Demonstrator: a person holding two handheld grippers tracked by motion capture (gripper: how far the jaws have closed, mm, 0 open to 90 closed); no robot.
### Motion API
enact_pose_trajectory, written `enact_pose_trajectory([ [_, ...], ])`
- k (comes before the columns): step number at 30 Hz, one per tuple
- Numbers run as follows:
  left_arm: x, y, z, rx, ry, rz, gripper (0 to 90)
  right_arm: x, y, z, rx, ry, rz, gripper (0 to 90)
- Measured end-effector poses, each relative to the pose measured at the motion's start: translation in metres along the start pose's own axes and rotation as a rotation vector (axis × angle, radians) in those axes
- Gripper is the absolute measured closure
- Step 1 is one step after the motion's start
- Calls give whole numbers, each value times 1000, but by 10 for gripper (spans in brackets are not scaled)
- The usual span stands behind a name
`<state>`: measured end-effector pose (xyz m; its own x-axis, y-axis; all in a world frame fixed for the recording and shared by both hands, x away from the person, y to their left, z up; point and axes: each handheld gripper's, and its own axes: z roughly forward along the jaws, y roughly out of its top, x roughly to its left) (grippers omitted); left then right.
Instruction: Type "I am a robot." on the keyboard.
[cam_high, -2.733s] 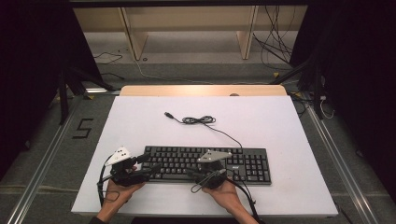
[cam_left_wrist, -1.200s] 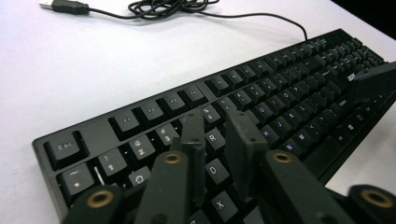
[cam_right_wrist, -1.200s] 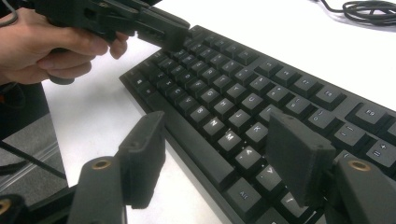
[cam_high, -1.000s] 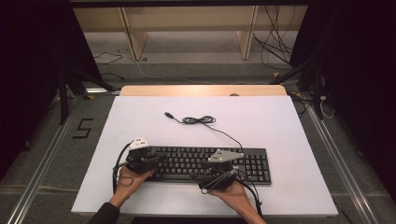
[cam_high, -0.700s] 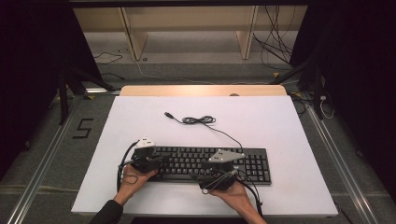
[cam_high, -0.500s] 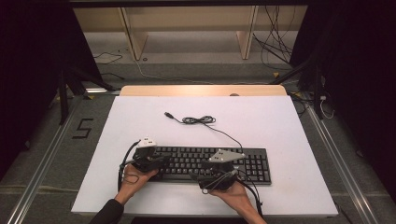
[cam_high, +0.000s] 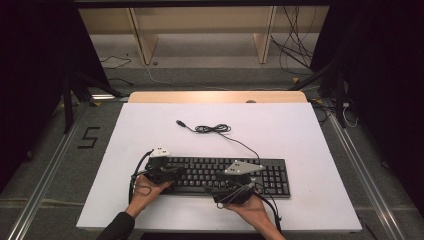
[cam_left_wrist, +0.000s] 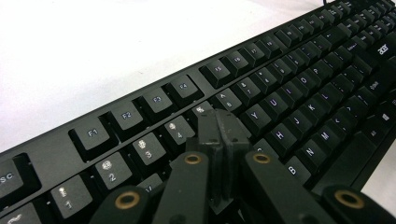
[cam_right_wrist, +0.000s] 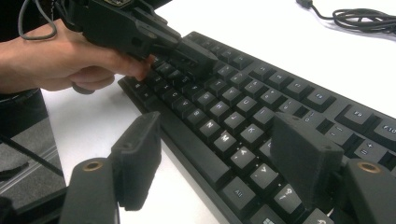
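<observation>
High view: white tabletop (cam_high: 310, 130) carries a black keyboard (cam_high: 265, 175) lying near the front edge, its long axis running left to right across the person's reach, with its cable (cam_high: 212, 128) coiled loosely behind it toward the far side. Both hands work at the keyboard's near half; the left hand-held gripper (cam_high: 172, 172) sits over the left end, and the right hand-held gripper (cam_high: 230, 192) sits at the front edge near the middle, so the left is nearer the key rows. Left gripper view shows its jaws pressed together with nothing between them, the joined tip (cam_left_wrist: 219, 123) resting at or just above the number row beside the 4 key (cam_left_wrist: 180, 133), keys extending away to the right. Right gripper view shows its jaws spread, straddling the keyboard's front edge about the lower letter rows without pinching it. Judged from this, the coming move is a key press straight down under the left tip. Against the earliest frame, the left hand has shifted rightward from off the keyboard's end onto it, and its jaws have just been closing, empty.
</observation>
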<state>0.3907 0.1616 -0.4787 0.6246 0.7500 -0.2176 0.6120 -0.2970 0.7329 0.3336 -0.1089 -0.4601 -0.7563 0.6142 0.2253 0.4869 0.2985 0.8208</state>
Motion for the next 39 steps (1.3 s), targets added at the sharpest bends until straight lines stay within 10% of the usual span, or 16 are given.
enact_pose_trajectory([
  [23,-1,0,-5,-22,11,-6,853,-4,-1,2,1,-10,4,348],
  [39,1,-5,-18,-58,-39,-40,661,-9,1,4,2,-31,11,362],
])
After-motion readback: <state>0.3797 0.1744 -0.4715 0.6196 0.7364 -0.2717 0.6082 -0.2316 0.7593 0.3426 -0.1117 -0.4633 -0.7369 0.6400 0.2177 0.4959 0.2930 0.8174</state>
